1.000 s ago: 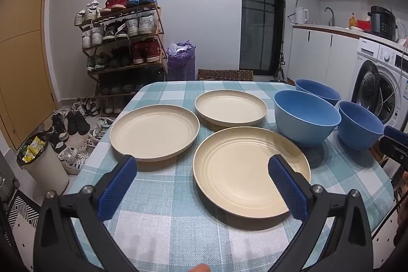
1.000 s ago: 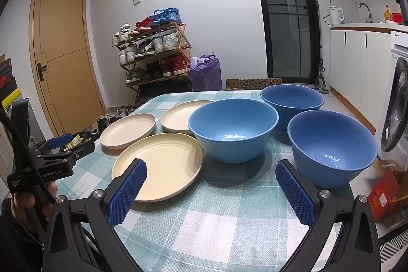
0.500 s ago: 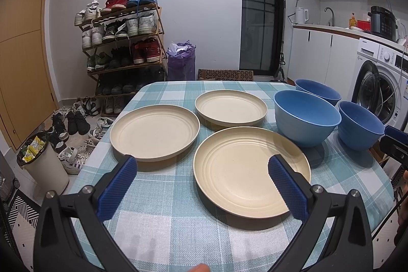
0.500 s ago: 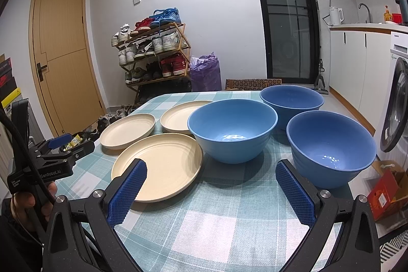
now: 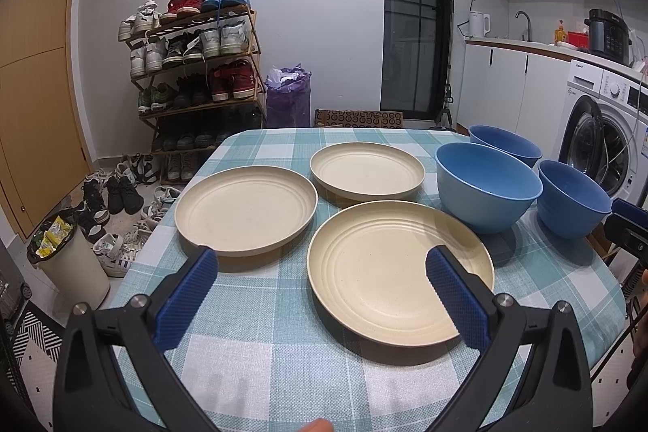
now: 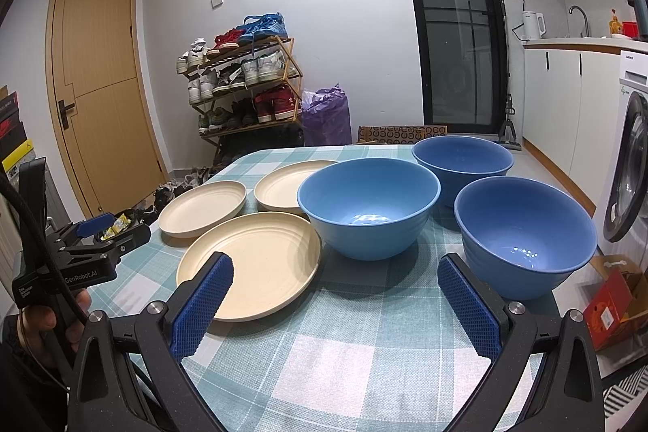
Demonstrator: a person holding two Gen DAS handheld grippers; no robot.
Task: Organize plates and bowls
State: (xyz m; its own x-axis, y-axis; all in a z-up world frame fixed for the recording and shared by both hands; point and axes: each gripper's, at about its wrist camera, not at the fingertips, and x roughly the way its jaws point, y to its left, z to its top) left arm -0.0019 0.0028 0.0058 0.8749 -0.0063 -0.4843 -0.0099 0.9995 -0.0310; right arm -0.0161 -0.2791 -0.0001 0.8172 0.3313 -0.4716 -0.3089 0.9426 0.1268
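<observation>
Both grippers hang over the near edge of the checked tablecloth with nothing between their blue pads. Left gripper is spread wide; the nearest cream plate lies just ahead, its near rim between the fingers, with a second cream plate ahead to the left and a third farther back. Right gripper is likewise spread wide; the nearest blue bowl sits just beyond its right finger, the light blue bowl straight ahead, and a third blue bowl behind them. All six pieces sit apart, unstacked.
</observation>
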